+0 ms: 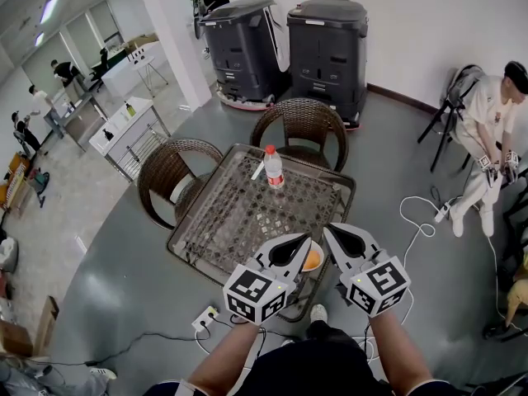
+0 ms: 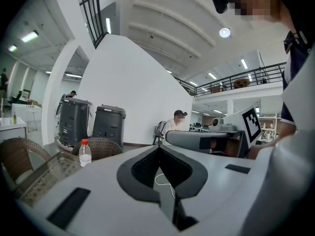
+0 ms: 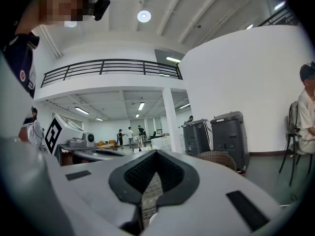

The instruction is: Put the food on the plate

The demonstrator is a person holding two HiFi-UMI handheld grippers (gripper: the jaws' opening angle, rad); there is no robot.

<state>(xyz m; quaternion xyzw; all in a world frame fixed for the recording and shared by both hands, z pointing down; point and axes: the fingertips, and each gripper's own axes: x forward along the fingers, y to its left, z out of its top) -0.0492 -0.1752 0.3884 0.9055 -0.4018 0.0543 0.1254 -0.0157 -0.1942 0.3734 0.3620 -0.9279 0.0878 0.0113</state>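
Food lies at bench edge betw. left gripper & right gripper, both closed, empty; plate under it unclear, so look first.

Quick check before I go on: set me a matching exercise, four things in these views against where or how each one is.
Things:
1. water bottle
2. orange item
3. left gripper
4. grey machines

Places or states:
A. by the white wall, behind the chairs
B. jaws together, nothing between them
C. upright, towards the far side of the table
D. at the table's near edge

Pairs: 1-C, 2-D, 3-B, 4-A.
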